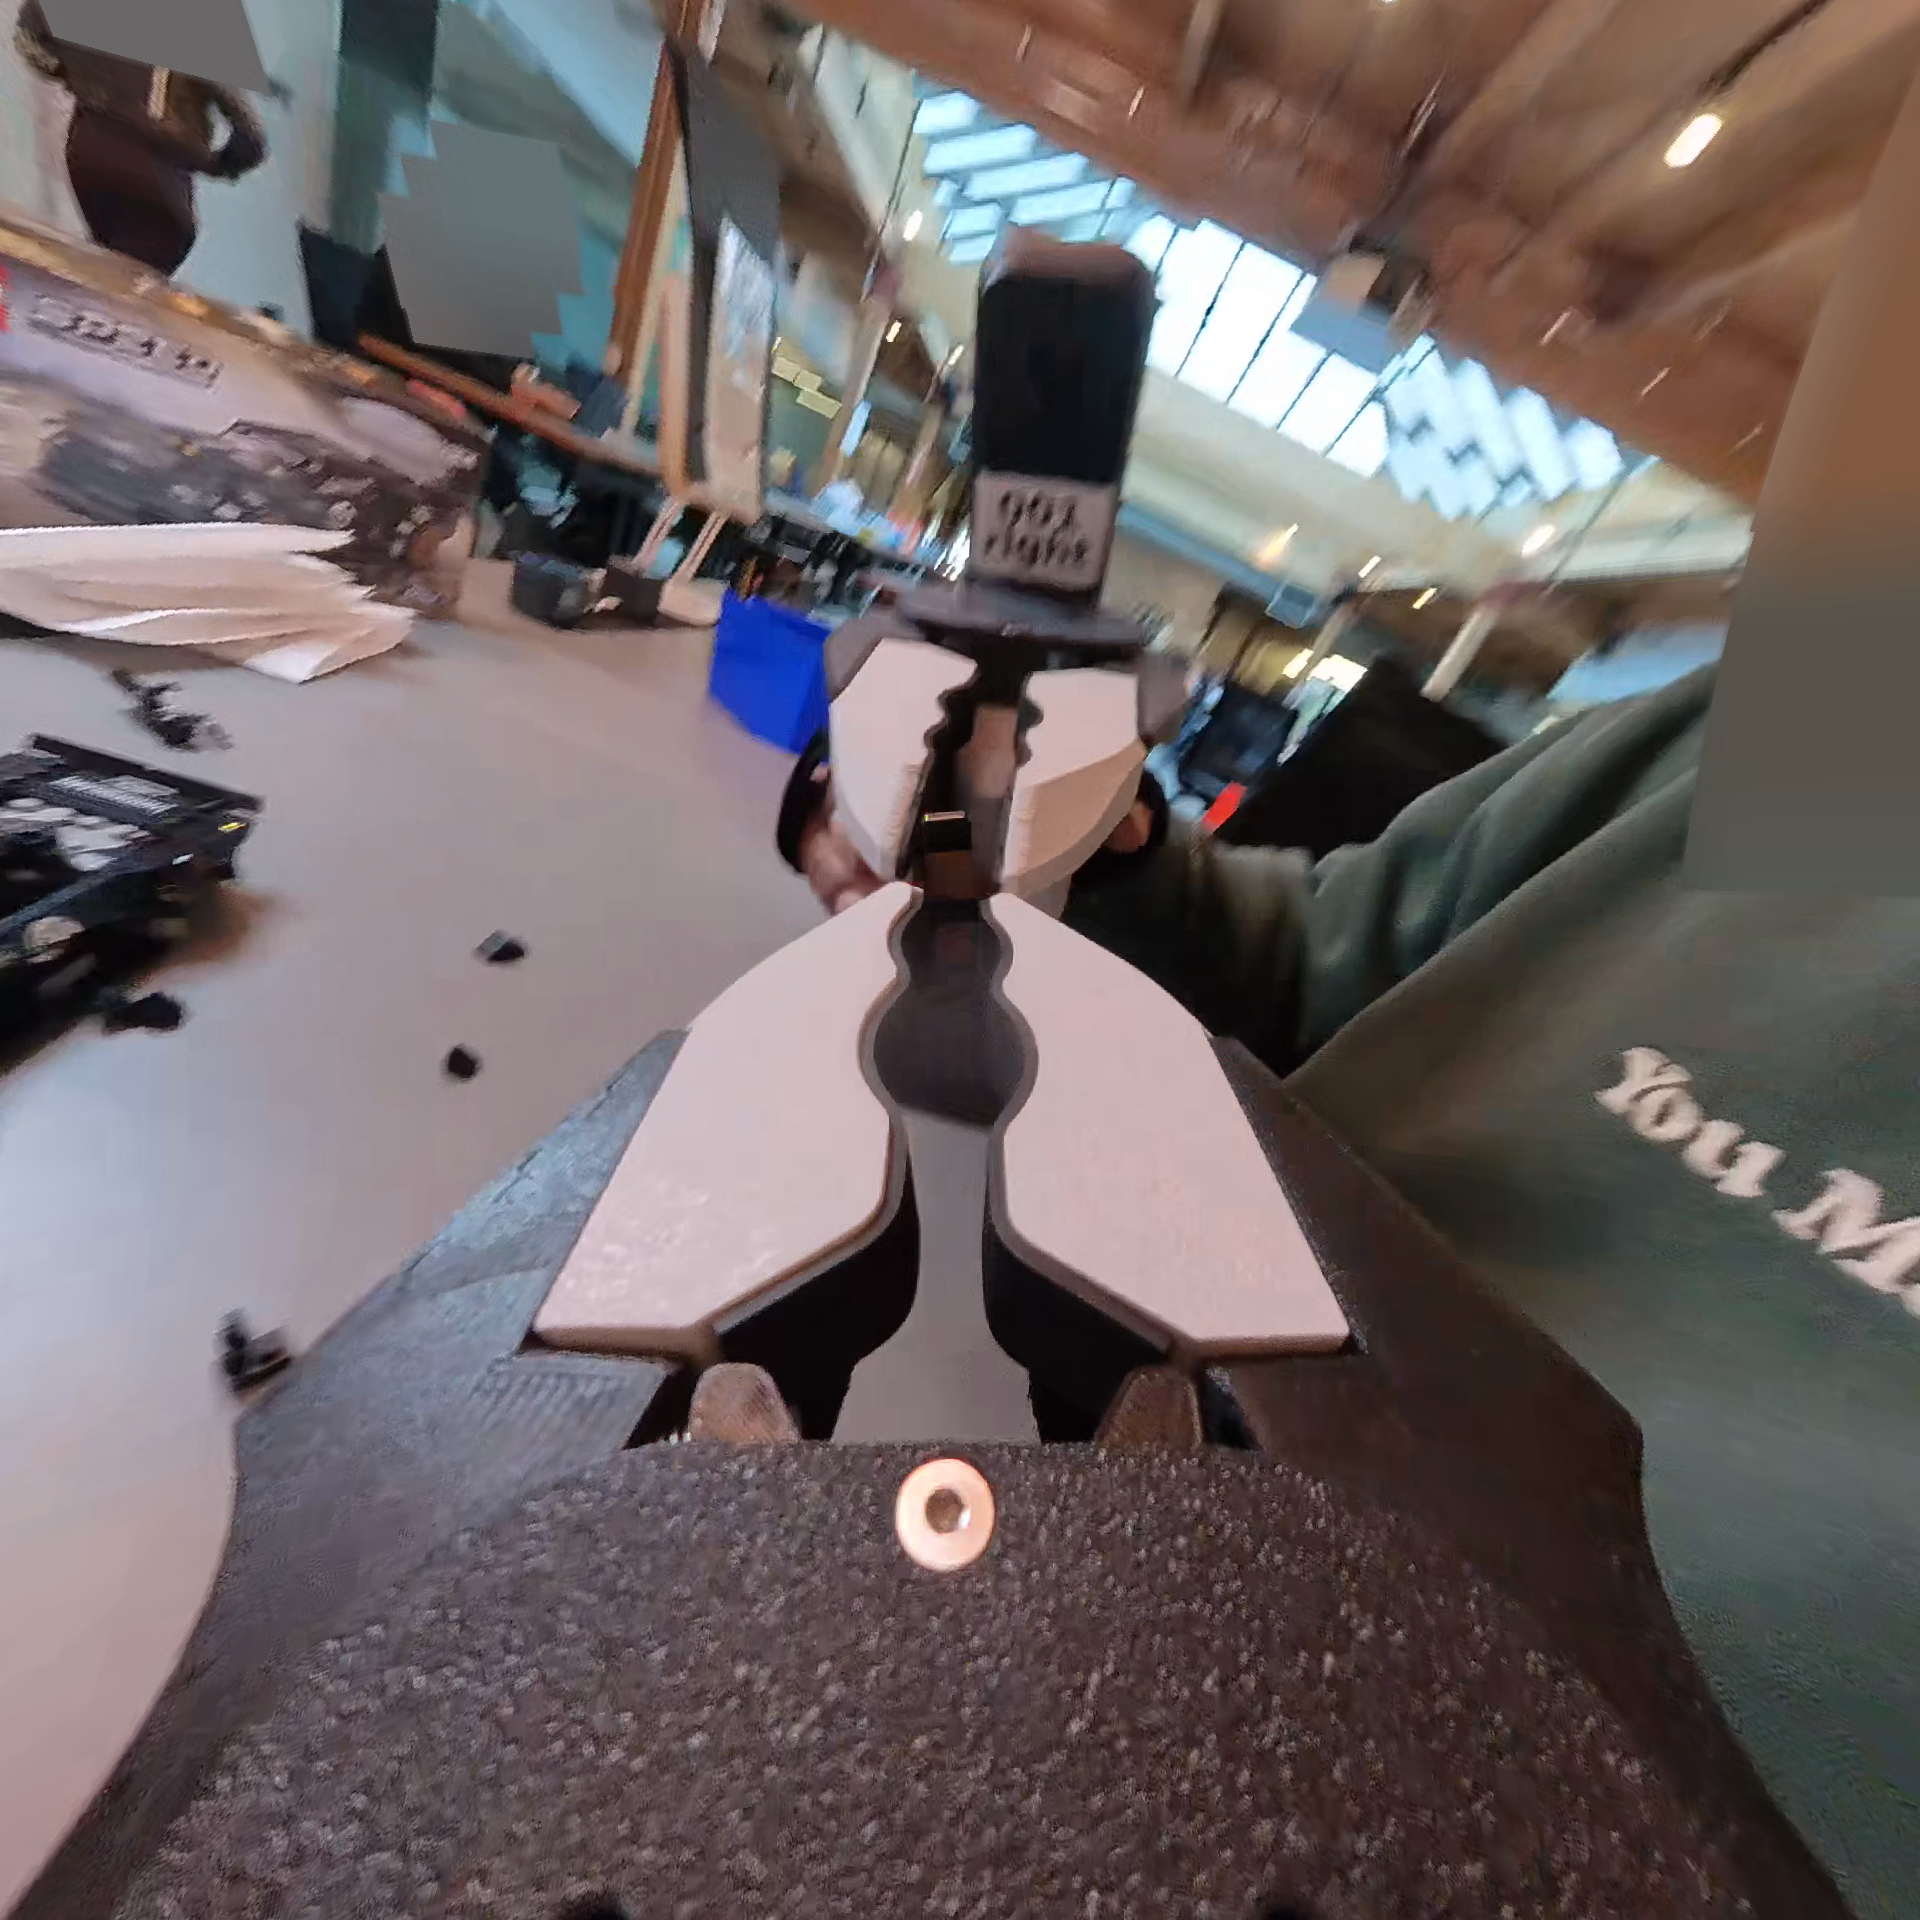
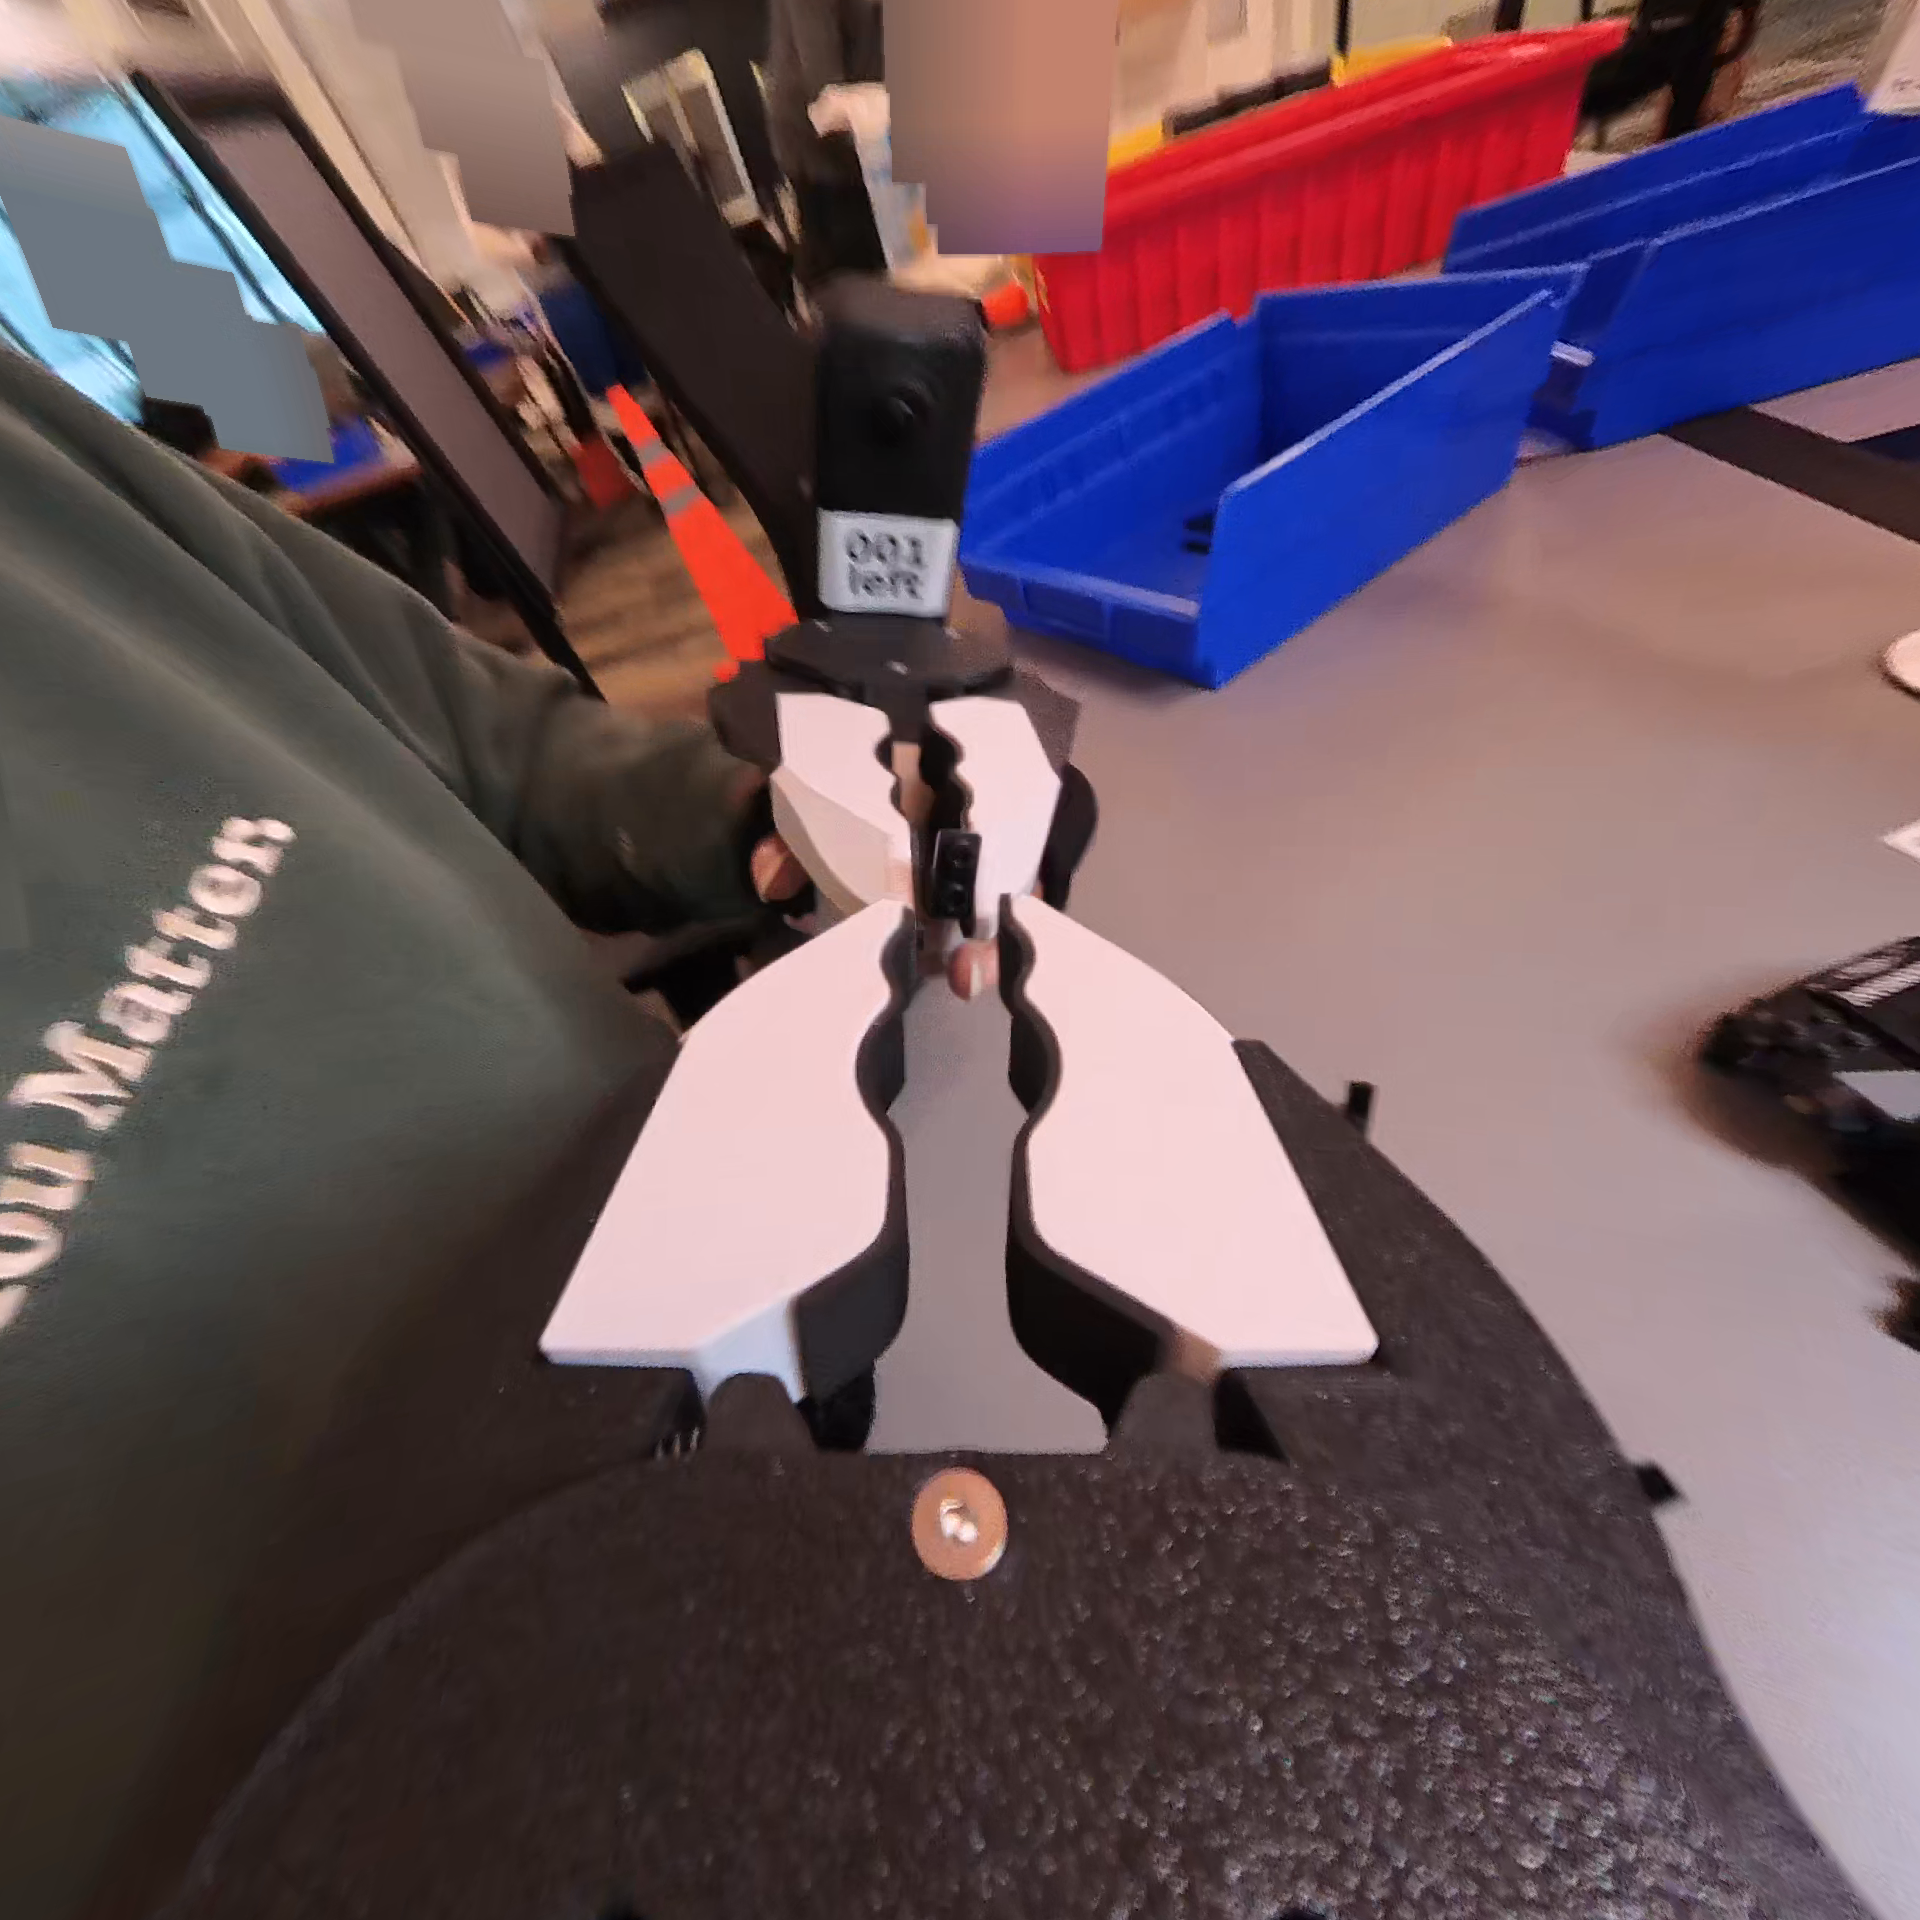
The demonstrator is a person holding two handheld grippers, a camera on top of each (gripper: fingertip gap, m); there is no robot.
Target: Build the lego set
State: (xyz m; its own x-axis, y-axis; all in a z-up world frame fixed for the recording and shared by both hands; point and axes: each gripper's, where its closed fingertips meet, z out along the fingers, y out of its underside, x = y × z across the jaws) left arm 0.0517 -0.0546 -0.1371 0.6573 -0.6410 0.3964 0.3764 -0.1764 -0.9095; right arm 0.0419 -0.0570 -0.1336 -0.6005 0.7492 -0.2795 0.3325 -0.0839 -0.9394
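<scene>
My left tool (image 1: pixel 948 914) sits centre frame in its own view, fingers drawn in narrow, and I make out a small dark lego piece (image 2: pixel 956 871) pinched at its tips when I look across from the right wrist view. My right tool (image 2: pixel 951 925) faces it nose to nose, its fingers a little apart near the tips; in the left view there's a small black bit (image 1: pixel 943 833) between them, but whether it's gripped or just passing I can't tell. Both tools meet mid-air above the grey desk (image 1: pixel 540 831), so I'd judge we're mating or handing over one small part. The partly built black lego model (image 1: pixel 94 842) lies at the left edge of the left view, loose black pieces (image 1: pixel 499 948) scattered near it, so plenty is left to build. Blue bins (image 2: pixel 1299 488) sit upper right in the right view. The model is cut off by the frame, and motion blur smears most detail.
</scene>
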